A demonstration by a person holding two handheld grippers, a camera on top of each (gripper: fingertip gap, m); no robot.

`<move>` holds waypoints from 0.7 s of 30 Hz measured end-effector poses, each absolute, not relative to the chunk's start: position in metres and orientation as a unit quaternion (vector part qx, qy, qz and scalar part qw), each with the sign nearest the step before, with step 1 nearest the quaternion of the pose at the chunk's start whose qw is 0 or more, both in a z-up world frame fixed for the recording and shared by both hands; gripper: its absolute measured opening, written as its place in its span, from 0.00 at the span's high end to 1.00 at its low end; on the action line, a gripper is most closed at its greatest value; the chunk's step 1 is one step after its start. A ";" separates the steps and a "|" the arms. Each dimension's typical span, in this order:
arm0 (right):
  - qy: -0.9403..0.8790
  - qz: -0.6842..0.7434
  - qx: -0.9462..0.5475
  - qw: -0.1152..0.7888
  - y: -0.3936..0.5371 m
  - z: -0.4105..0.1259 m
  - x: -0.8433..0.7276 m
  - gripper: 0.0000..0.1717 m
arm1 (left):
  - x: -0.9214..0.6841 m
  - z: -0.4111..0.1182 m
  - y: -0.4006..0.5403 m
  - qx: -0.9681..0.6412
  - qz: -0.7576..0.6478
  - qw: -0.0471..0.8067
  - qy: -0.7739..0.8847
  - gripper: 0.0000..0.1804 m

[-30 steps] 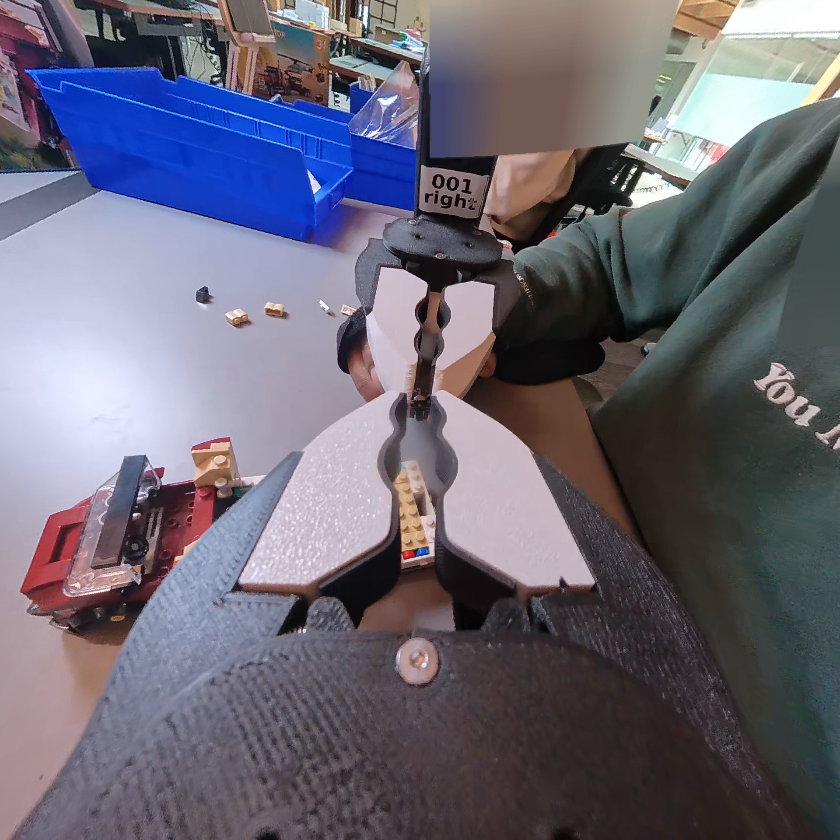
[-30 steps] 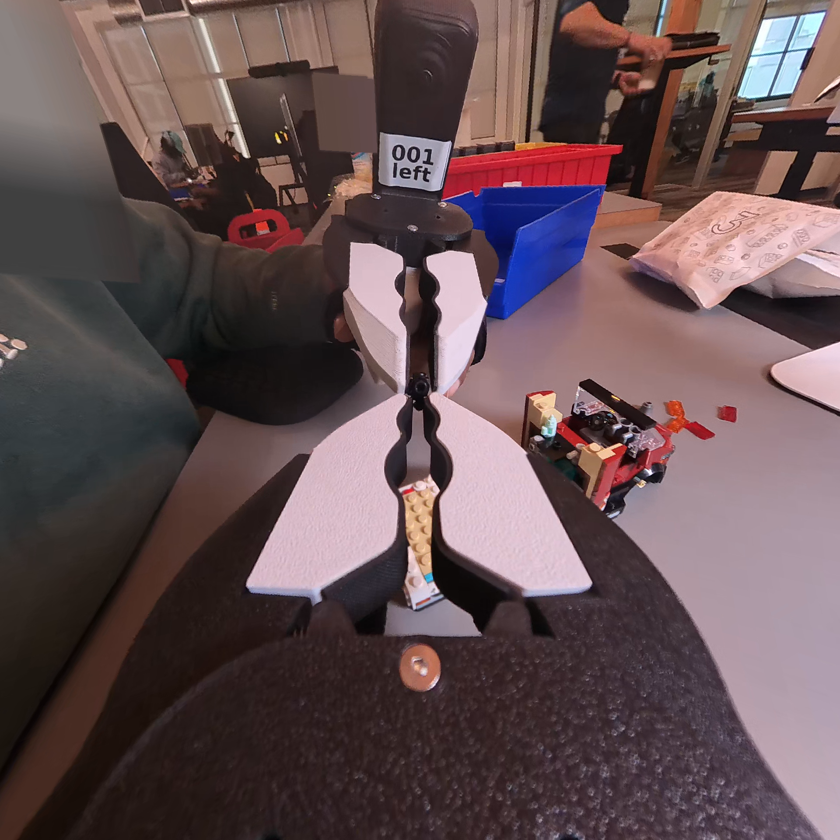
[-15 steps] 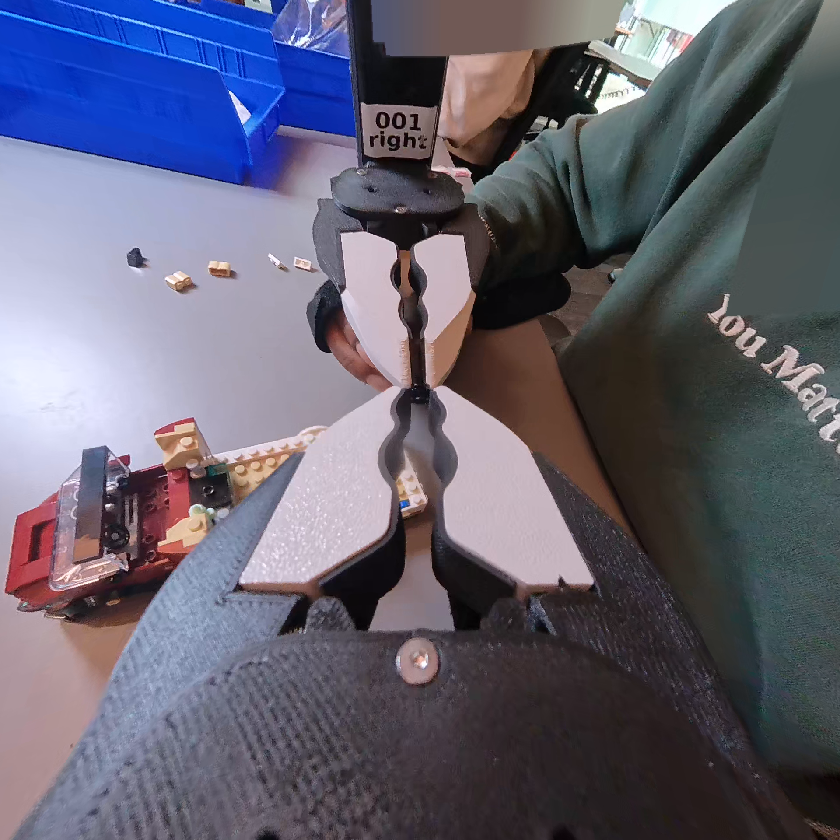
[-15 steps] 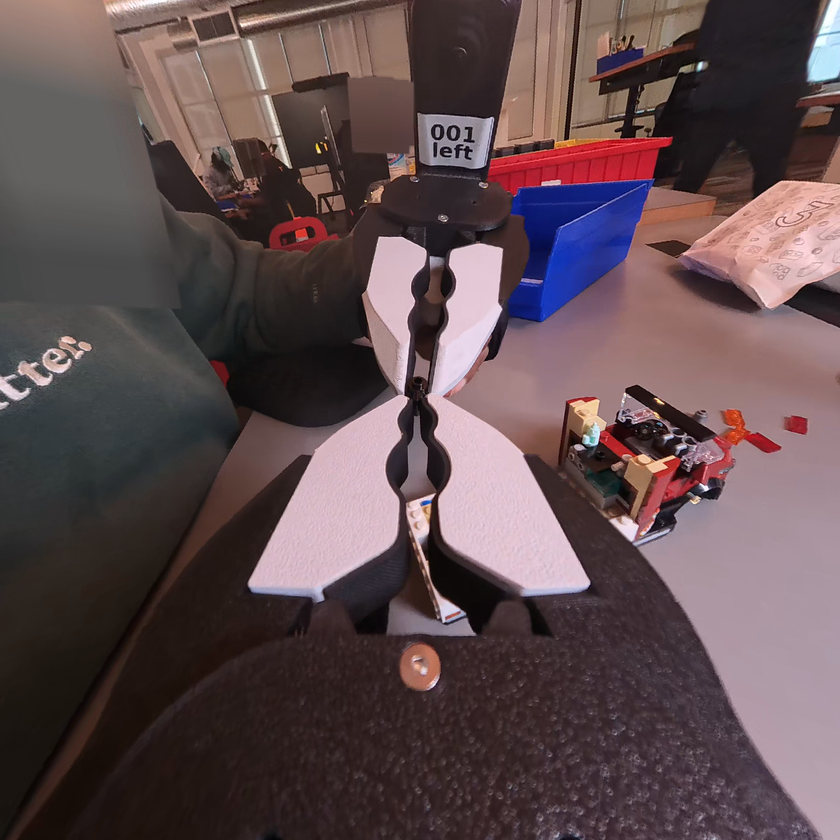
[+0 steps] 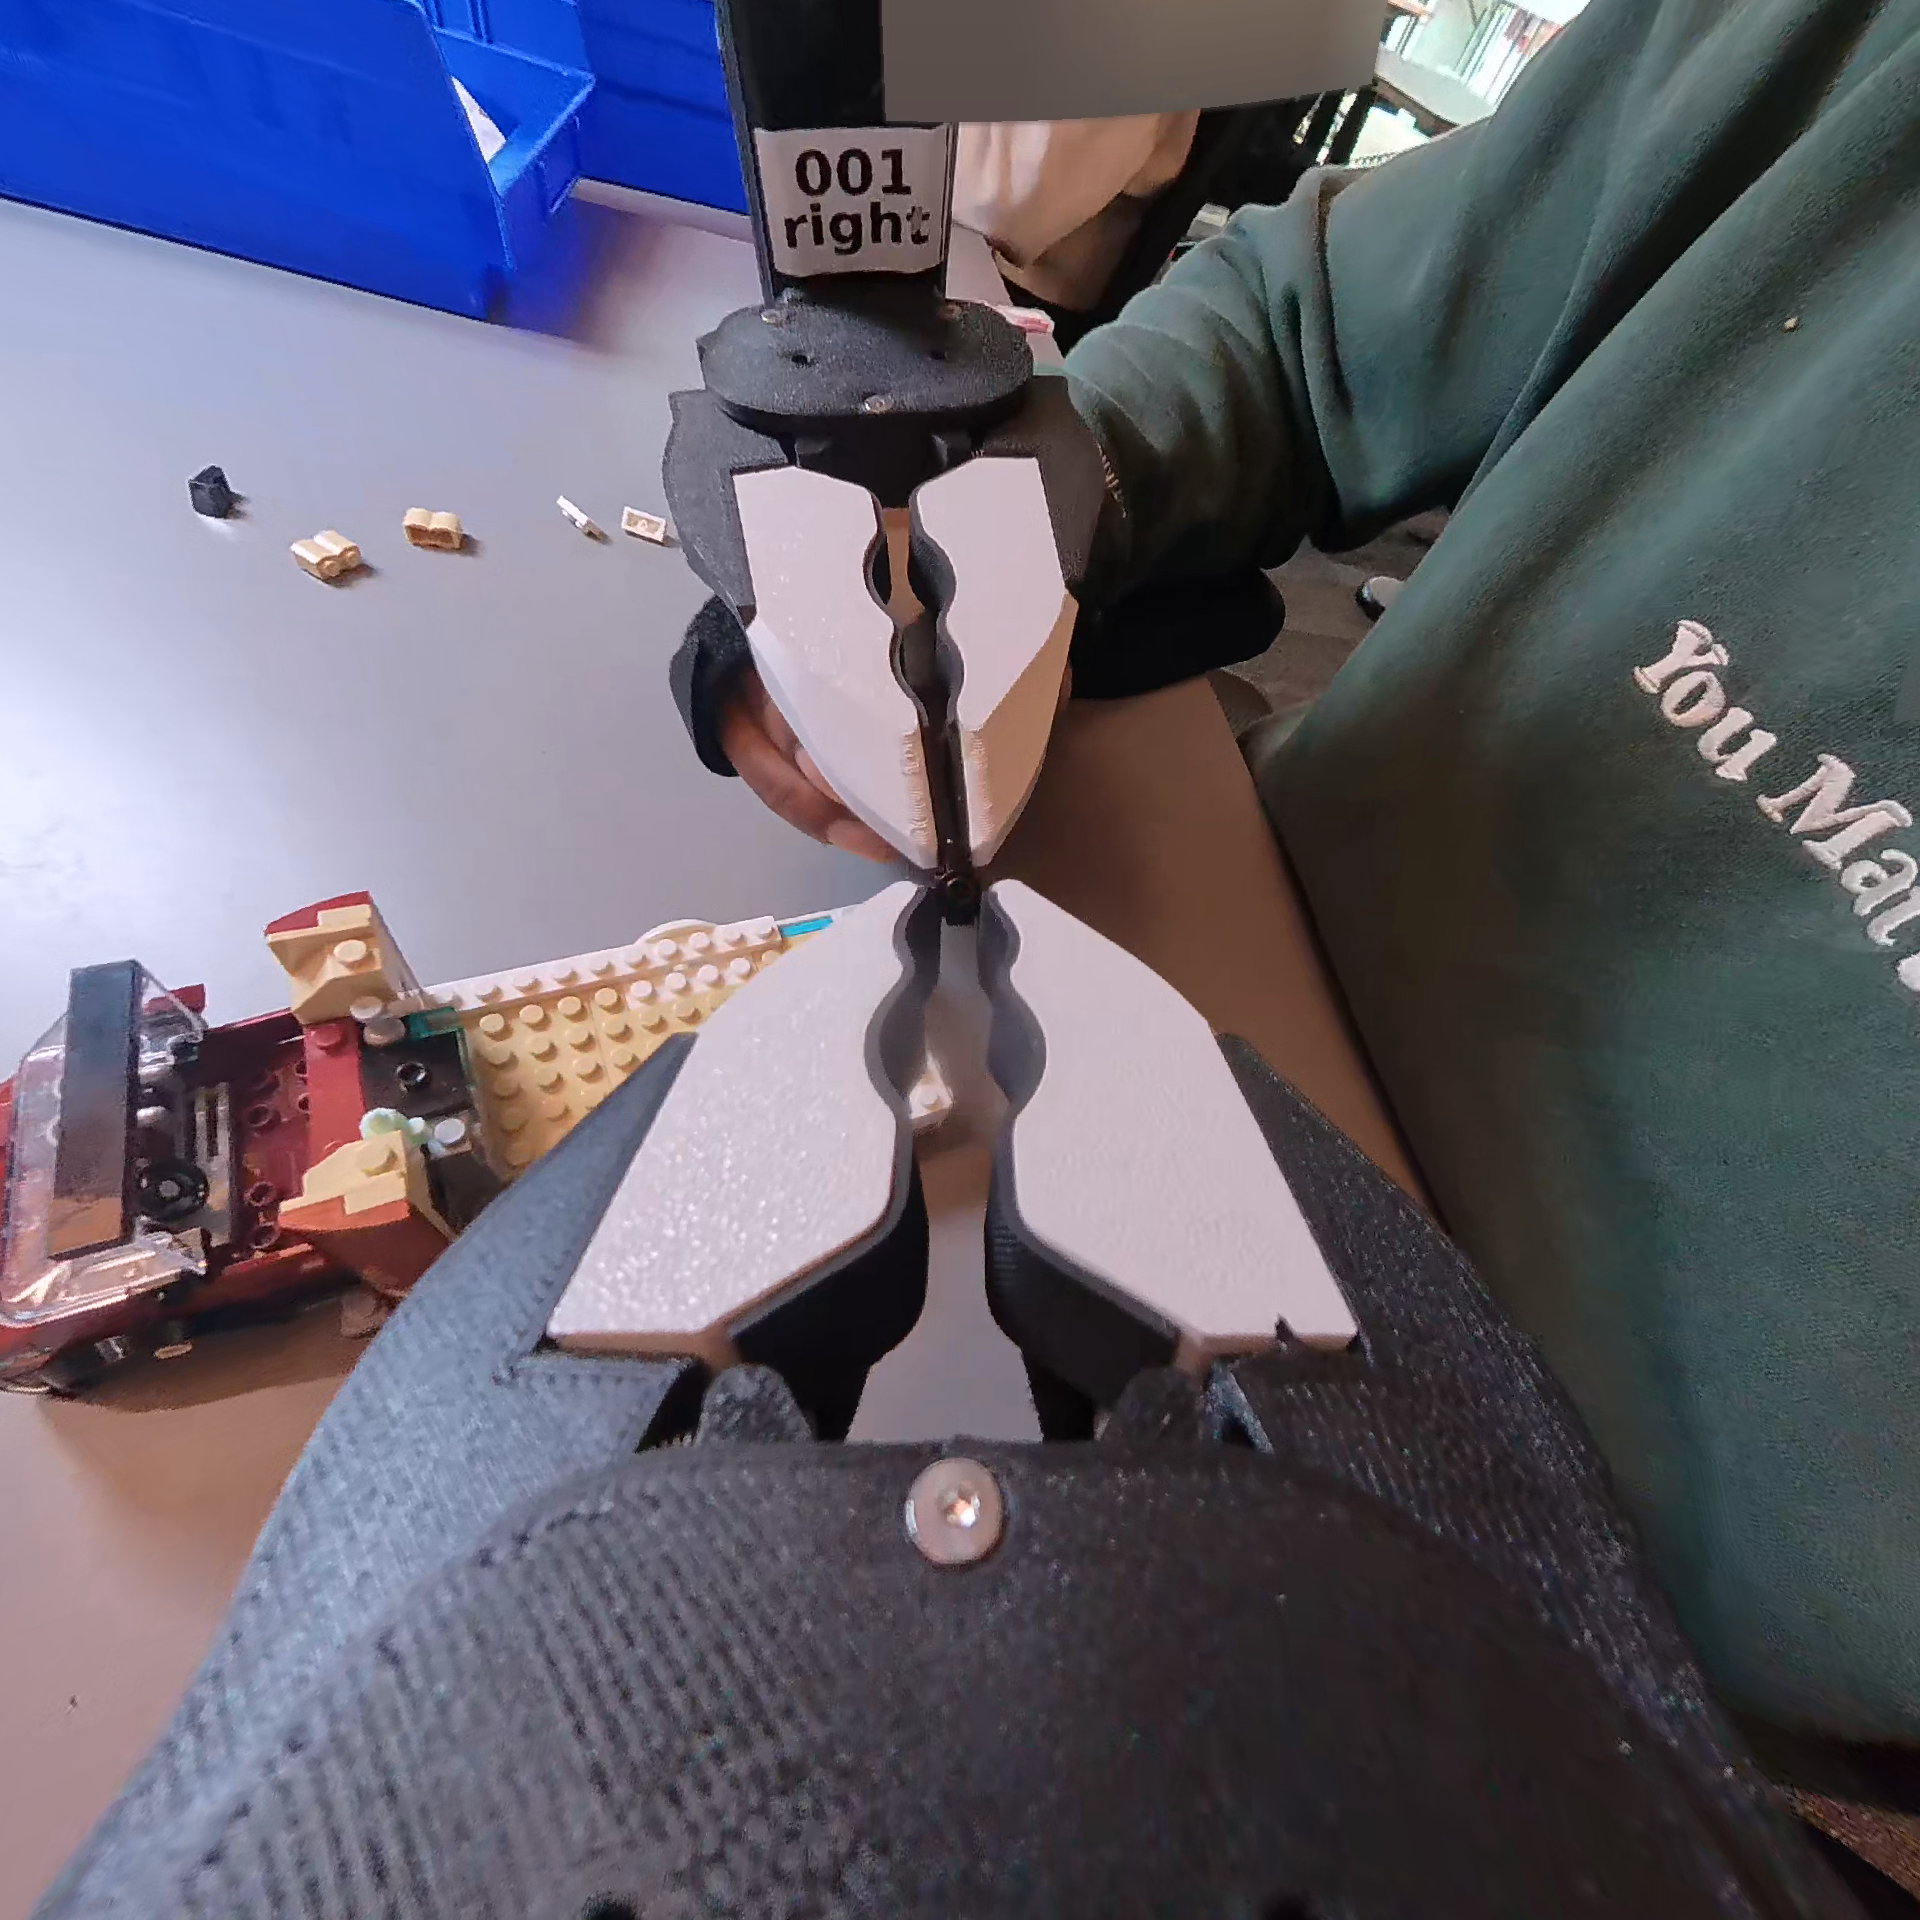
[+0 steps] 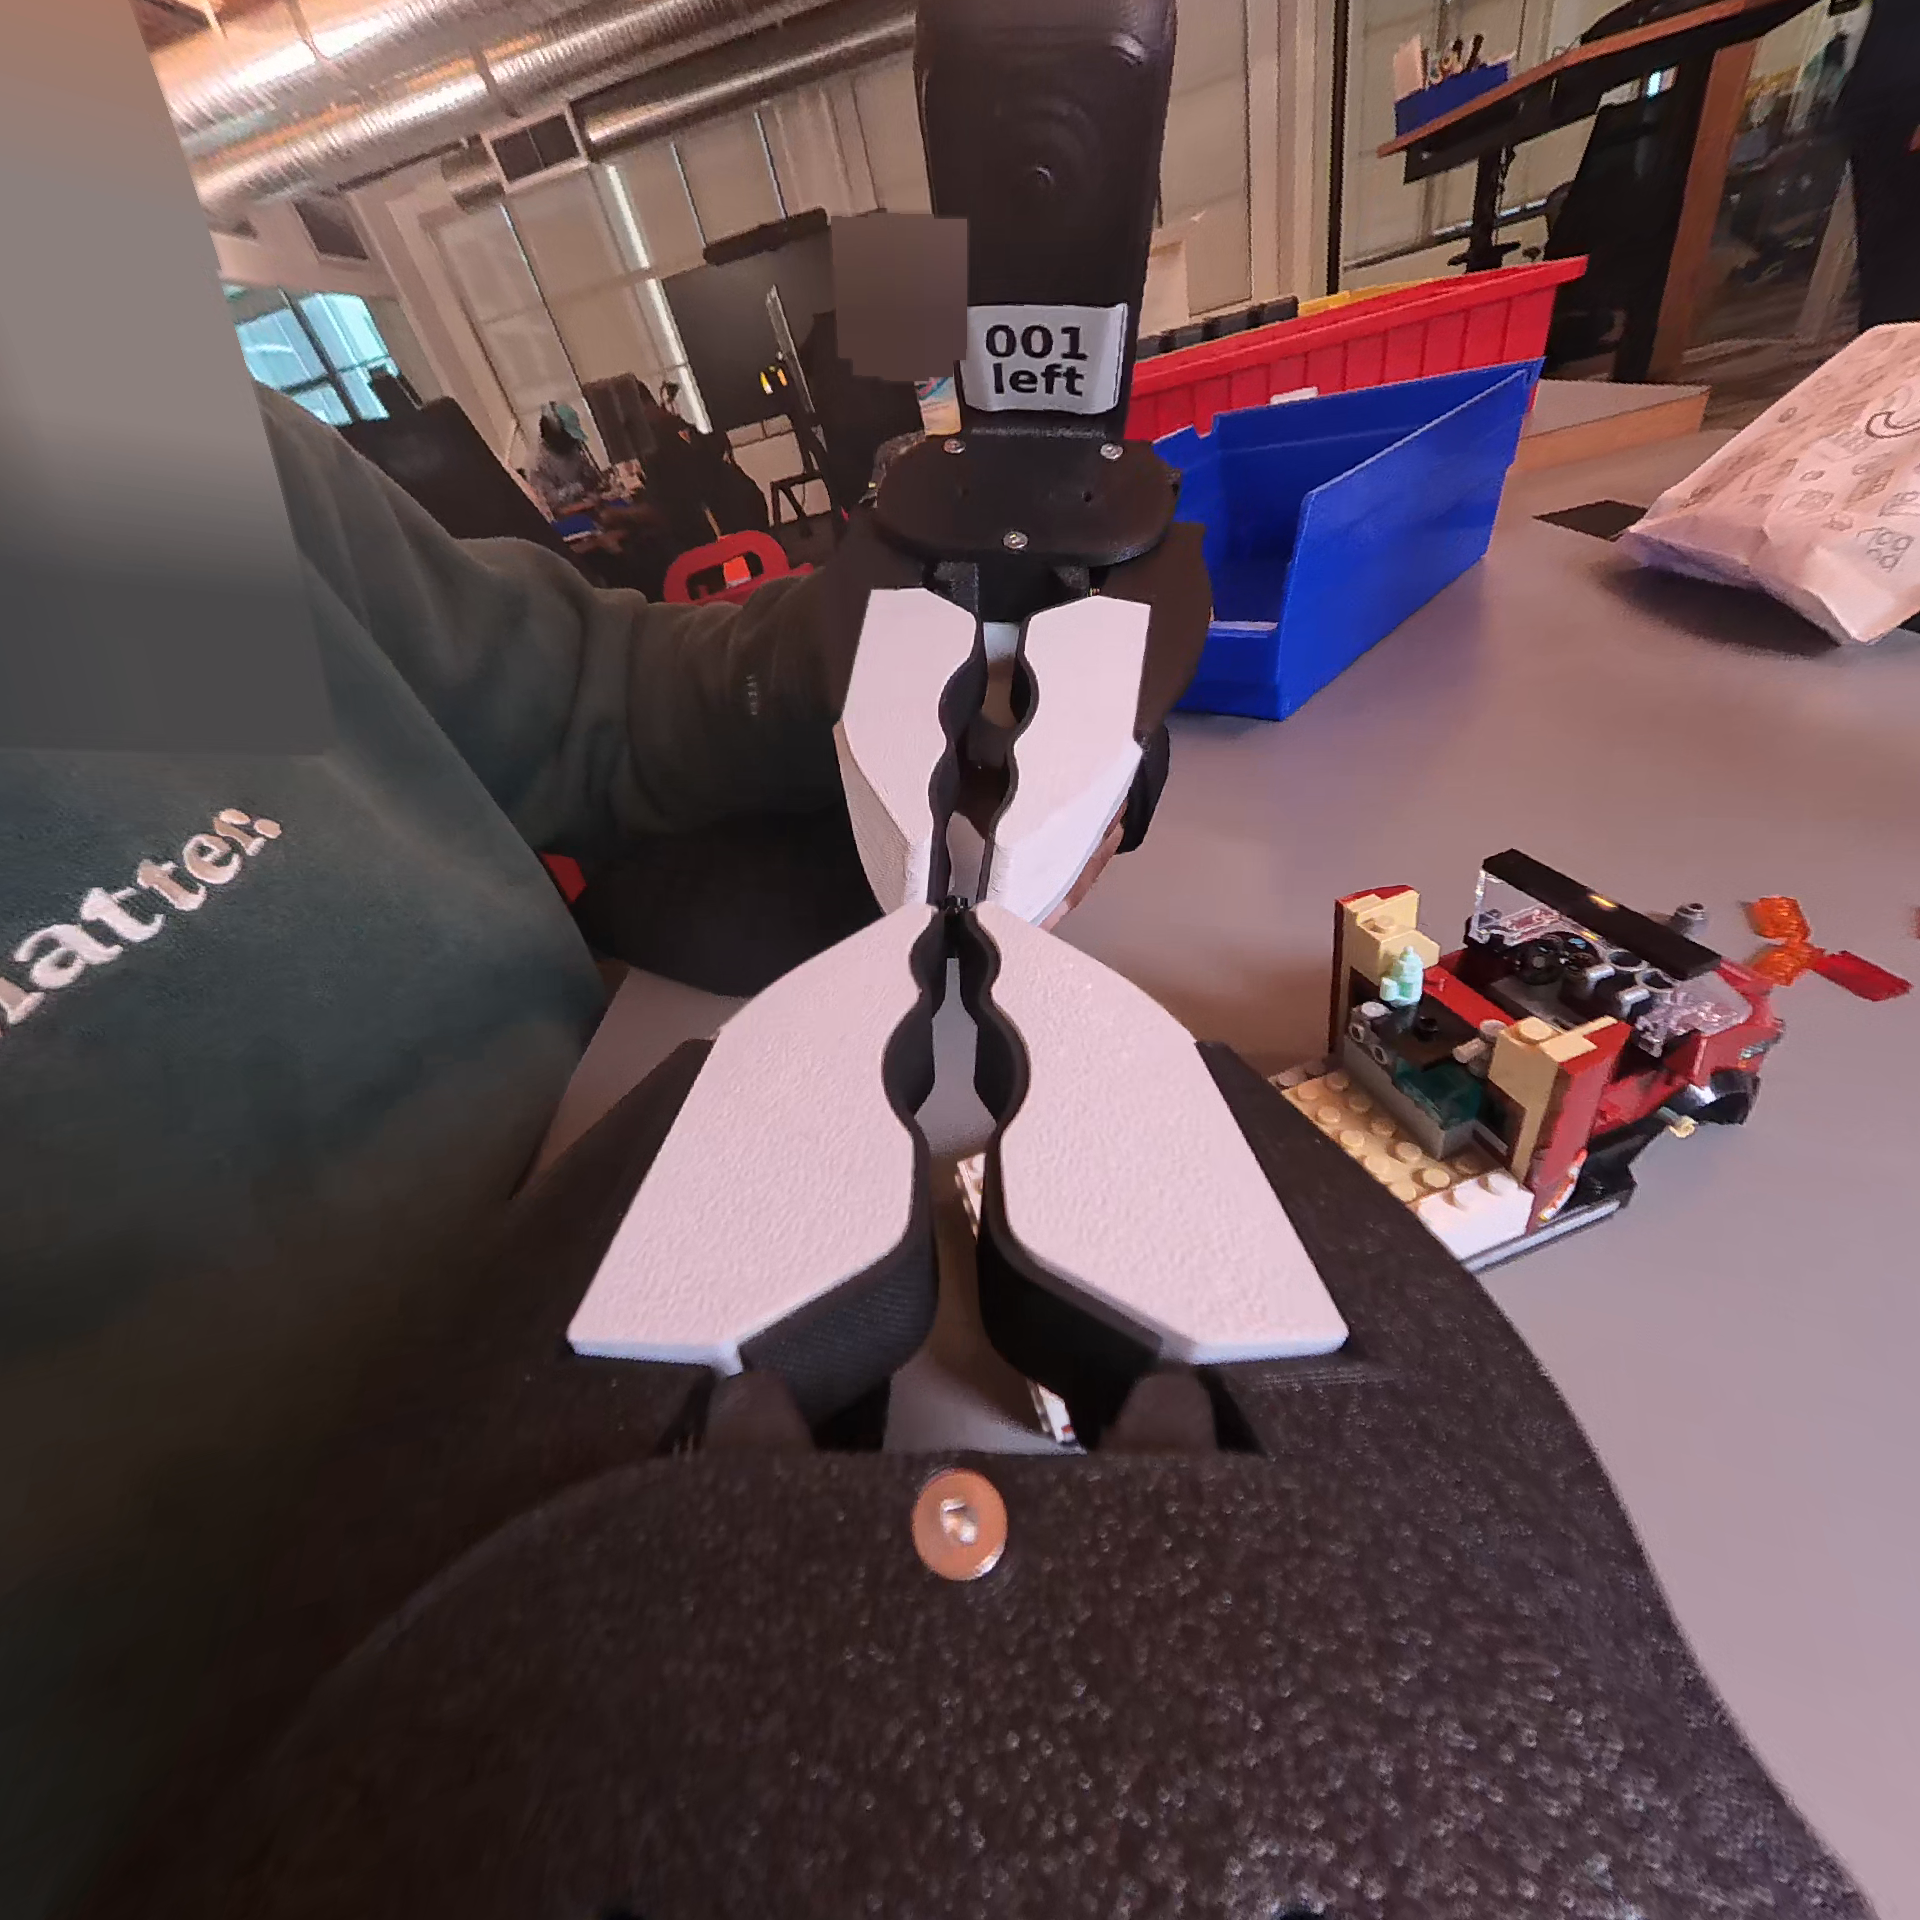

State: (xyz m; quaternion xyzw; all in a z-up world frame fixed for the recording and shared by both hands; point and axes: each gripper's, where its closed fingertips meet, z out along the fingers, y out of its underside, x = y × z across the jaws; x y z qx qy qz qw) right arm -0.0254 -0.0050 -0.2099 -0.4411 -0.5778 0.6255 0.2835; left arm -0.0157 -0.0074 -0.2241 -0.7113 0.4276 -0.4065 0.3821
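My left gripper [image 5: 956, 916] and my right gripper [image 6: 954, 921] meet tip to tip above the grey table [image 5: 312, 779]. A small black piece [image 5: 958, 899] with a round hole sits where the tips meet. My left fingers press on it from both sides. My right gripper [image 5: 948, 860] is pinched shut on its far end. The piece shows as a tiny black dot in the right wrist view [image 6: 953, 907], below the left gripper [image 6: 964, 891]. A red brick-built vehicle [image 5: 208, 1143] on a tan studded plate [image 5: 603, 1039] lies on the table beside the grippers.
Blue bins [image 5: 260, 135] stand at the back, with a red bin [image 6: 1351, 332] behind another blue one [image 6: 1351, 540]. Loose tan bricks [image 5: 327, 556] and a black one [image 5: 211, 490] lie on the table. Orange clear pieces [image 6: 1787, 935] and a paper bag [image 6: 1818, 499] lie beyond the vehicle [image 6: 1558, 1018]. Both grippers' tips are close together, under 4 cm apart.
Both grippers have moved together, tips still joined, so the vehicle and tan plate now lie off to the side rather than under the fingers. My right fingers have closed slightly tighter.
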 end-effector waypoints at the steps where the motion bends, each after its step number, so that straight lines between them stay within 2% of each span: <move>1: -0.573 0.629 -0.443 0.284 -0.004 -0.209 -0.026 0.99 | -0.016 -0.223 -0.007 -0.710 -0.408 0.384 0.426 0.95; 10: -0.537 0.651 -0.460 0.277 0.002 -0.204 -0.028 0.99 | -0.015 -0.223 -0.002 -0.708 -0.418 0.391 0.413 0.95; 13: -0.481 0.696 -0.438 0.305 0.014 -0.166 -0.027 0.99 | 0.002 -0.281 -0.019 -0.733 -0.354 0.313 0.490 0.95; 14: -0.505 0.671 -0.434 0.328 0.014 -0.167 -0.025 0.99 | 0.005 -0.274 -0.016 -0.727 -0.350 0.333 0.488 0.95; 16: -0.500 0.654 -0.451 0.345 0.025 -0.171 -0.017 0.99 | -0.010 -0.227 0.004 -0.709 -0.346 0.409 0.459 0.96; 21: -0.485 0.672 -0.438 0.348 0.036 -0.157 -0.010 0.99 | -0.020 -0.213 0.010 -0.700 -0.378 0.428 0.428 0.96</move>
